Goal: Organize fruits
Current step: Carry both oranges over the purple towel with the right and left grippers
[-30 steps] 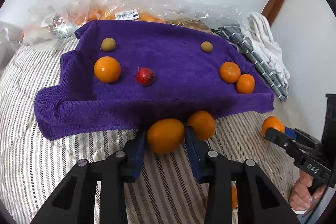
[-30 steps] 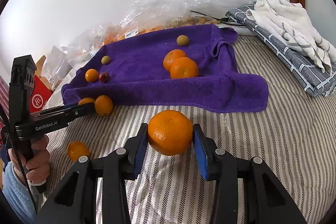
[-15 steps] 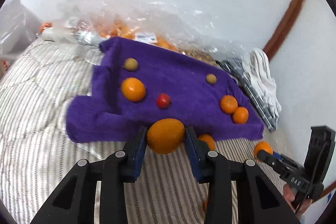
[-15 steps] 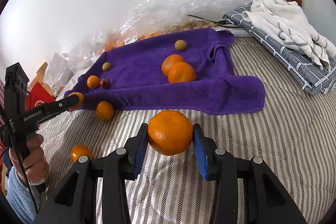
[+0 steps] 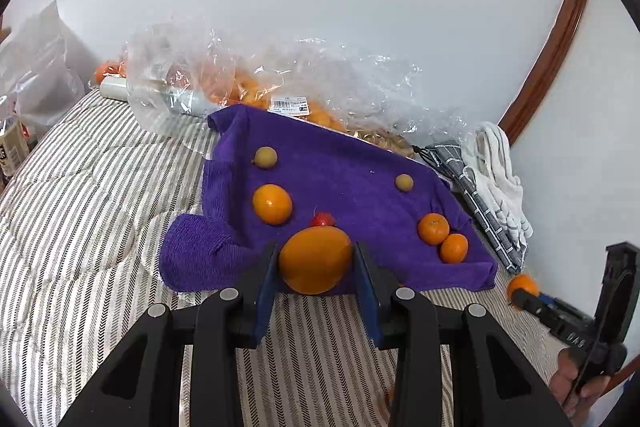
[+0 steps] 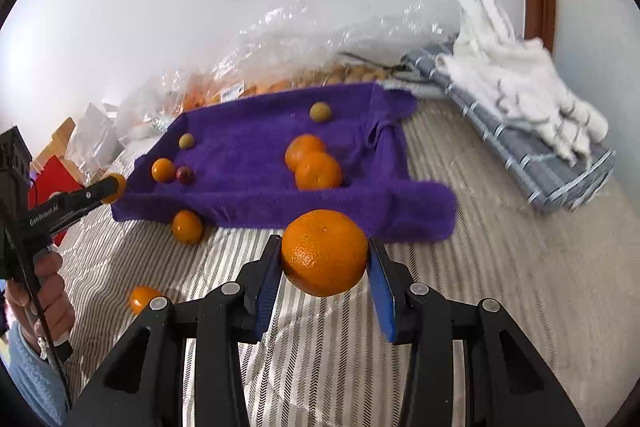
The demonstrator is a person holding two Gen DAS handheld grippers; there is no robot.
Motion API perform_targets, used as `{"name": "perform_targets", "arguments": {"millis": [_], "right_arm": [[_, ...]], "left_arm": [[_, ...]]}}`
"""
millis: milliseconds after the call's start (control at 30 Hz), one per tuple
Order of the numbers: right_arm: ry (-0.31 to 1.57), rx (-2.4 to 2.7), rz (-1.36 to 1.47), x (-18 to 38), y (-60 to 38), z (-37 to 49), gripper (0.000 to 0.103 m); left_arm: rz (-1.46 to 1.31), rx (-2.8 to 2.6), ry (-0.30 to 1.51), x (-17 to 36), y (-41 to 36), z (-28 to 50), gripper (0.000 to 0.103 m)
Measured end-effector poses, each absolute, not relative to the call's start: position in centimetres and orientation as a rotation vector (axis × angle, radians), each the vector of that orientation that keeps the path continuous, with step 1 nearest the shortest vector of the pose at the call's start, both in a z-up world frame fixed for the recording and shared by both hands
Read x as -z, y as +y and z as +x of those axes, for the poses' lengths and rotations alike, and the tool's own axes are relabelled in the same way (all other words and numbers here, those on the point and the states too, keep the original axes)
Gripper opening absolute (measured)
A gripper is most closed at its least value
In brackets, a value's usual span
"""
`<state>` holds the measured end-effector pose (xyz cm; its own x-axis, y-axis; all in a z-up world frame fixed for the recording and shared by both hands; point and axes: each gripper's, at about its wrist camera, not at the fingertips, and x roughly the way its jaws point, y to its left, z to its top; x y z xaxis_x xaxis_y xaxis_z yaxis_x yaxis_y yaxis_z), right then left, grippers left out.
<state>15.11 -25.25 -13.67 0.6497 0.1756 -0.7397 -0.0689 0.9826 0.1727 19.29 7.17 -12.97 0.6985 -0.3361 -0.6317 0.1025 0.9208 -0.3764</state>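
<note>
I have my left gripper (image 5: 316, 269) clamped on a smooth oval orange fruit (image 5: 315, 259), its blue pads pressed against both sides, and it hangs over the near edge of the rumpled purple terry towel (image 5: 360, 195). My right gripper (image 6: 325, 277) is clamped on a round dimpled orange (image 6: 324, 252), held above the grey-and-white striped quilt (image 6: 500, 267) just short of the towel's folded front hem.

On the towel I count a round orange mandarin on the left (image 5: 272, 204), a small red fruit (image 5: 322, 219) just beyond my left load, two small olive-green round fruits (image 5: 265, 157) toward the back, and a pair of mandarins touching each other (image 5: 433, 228) near the right edge. The middle of the towel, between the left mandarin and the right pair, is open cloth. The towel's far edge runs up against a crumpled clear plastic bag of orange fruit (image 5: 256, 87).

Off the towel, one loose mandarin on the quilt (image 6: 187, 226) sits just beside the front hem, and another, lower one (image 6: 141, 299) lies well apart, nearer the hand gripping the left tool (image 6: 44, 291). To the right the quilt is bare up to the folded grey checked cloth (image 6: 532, 151) with a white towel (image 6: 516, 79) piled on it; that side of the right view is blurred.
</note>
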Motion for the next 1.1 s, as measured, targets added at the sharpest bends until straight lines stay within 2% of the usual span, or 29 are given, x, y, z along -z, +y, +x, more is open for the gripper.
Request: {"name": "perform_targets", "arguments": {"millis": [333, 667, 900, 1100], "right_arm": [[0.776, -0.157, 0.08, 8.6, -24.5, 16.9, 0.042], [0.745, -0.266, 0.123, 8.0, -20.8, 22.2, 0.042], [0.751, -0.3, 0.156, 9.6, -19.5, 25.2, 0.042], [0.831, -0.289, 0.156, 13.3, -20.5, 26.4, 0.042]], "left_arm": [[-0.309, 0.202, 0.746, 10.5, 8.0, 19.9, 0.035], [-0.282, 0.172, 0.676, 7.1, 8.1, 22.7, 0.035], [-0.339, 0.165, 0.683, 9.0, 9.0, 25.5, 0.035], [-0.351, 0.159, 0.751, 12.4, 9.7, 26.0, 0.035]]}}
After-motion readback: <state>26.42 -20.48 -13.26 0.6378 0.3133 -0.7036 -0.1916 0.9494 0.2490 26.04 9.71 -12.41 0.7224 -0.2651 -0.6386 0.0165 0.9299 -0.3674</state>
